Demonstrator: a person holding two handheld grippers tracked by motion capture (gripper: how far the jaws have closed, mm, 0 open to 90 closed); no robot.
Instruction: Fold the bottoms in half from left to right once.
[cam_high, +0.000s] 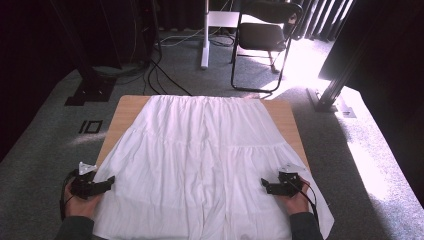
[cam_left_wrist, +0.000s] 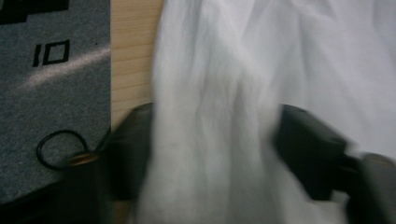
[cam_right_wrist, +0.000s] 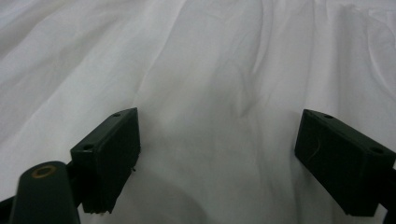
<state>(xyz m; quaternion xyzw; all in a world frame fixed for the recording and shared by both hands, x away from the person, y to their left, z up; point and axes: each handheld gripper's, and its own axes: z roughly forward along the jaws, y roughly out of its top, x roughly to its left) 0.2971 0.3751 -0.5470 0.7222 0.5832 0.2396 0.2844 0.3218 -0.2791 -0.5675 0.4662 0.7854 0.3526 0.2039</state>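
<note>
White pleated cotton skirt (cam_high: 205, 160) runs lengthwise straight ahead of both tools: left gripper (cam_high: 102, 184) straddles its side edge, jaws parted, unclamped; right gripper (cam_high: 267, 186) gapes over cloth.

A wooden table (cam_high: 129, 111) stood on grey carpet (cam_high: 45, 145). A white skirt (cam_high: 205, 160) lay spread flat across it, overhanging the near right edge.
</note>
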